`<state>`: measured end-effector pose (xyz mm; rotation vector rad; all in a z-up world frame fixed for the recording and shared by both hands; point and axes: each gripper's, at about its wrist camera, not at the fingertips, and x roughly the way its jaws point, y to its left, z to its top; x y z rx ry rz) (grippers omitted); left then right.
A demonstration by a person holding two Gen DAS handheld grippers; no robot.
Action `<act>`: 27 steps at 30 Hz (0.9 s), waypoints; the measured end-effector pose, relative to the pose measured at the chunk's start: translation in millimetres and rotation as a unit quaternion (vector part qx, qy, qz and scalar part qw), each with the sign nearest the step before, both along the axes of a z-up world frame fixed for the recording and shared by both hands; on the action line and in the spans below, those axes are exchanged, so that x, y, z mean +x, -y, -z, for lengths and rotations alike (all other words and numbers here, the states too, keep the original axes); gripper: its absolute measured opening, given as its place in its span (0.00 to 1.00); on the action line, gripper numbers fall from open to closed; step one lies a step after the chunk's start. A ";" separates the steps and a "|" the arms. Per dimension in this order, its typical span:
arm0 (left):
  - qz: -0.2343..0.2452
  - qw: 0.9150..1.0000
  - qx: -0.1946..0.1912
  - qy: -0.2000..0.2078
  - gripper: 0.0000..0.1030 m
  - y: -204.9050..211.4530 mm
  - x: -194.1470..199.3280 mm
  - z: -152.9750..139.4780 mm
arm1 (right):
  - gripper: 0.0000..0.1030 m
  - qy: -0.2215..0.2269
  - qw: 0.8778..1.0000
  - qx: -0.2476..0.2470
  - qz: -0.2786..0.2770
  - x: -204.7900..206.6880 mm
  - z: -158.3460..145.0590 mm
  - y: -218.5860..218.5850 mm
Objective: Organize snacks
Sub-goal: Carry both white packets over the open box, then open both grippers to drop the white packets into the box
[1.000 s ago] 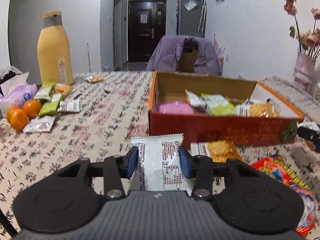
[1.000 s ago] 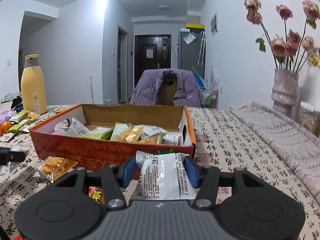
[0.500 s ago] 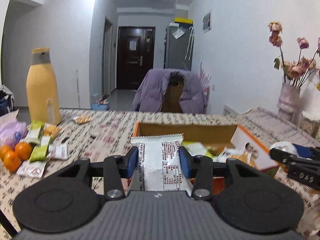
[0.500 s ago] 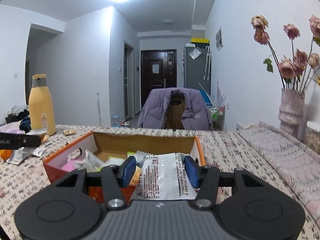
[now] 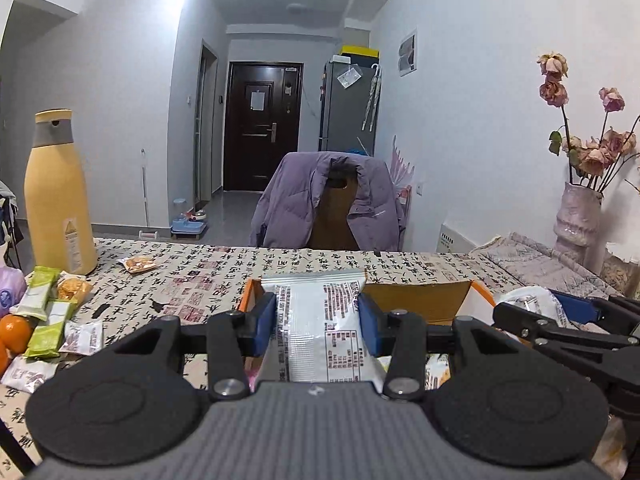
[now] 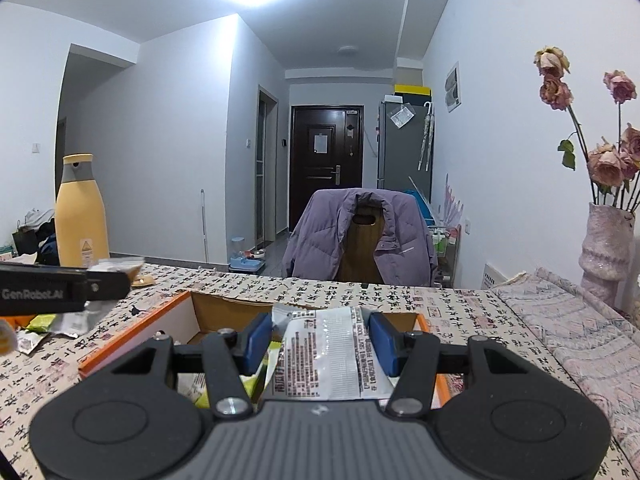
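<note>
Patterned tabletop (image 5: 208, 264): both tongs, left (image 5: 318, 320) and right (image 6: 320, 340), each clamp a silver packet; carry them level over the box (image 6: 136, 344), release once inside the walls.

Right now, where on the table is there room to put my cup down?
The open tablecloth between the yellow bottle and the orange box looks bare, apart from one small packet. The far strip between box and chair is free too. The left edge is crowded with snack packets and oranges.
</note>
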<state>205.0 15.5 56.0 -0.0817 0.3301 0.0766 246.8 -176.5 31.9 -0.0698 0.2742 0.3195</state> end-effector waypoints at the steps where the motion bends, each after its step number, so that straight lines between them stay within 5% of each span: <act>1: 0.000 1.000 0.000 -0.001 0.43 0.6 4.1 0.9 | 0.52 -0.001 1.000 0.000 0.000 2.7 0.8 -0.9; 20: 0.001 0.999 -0.015 -0.039 0.44 -6.7 53.0 47.5 | 0.54 -0.054 0.998 0.012 0.009 43.4 40.0 -3.2; 22: 0.002 0.999 -0.018 -0.042 0.49 -8.1 54.5 50.3 | 0.55 -0.055 0.998 0.010 0.012 44.4 40.7 -2.4; 24: 0.002 0.999 -0.025 -0.042 0.69 -10.1 54.5 51.9 | 0.66 -0.055 0.998 0.014 0.015 44.7 41.0 -1.2; 27: -0.003 0.999 -0.029 -0.030 0.84 -11.5 49.4 49.5 | 0.89 -0.049 0.998 0.018 0.023 43.7 40.3 1.6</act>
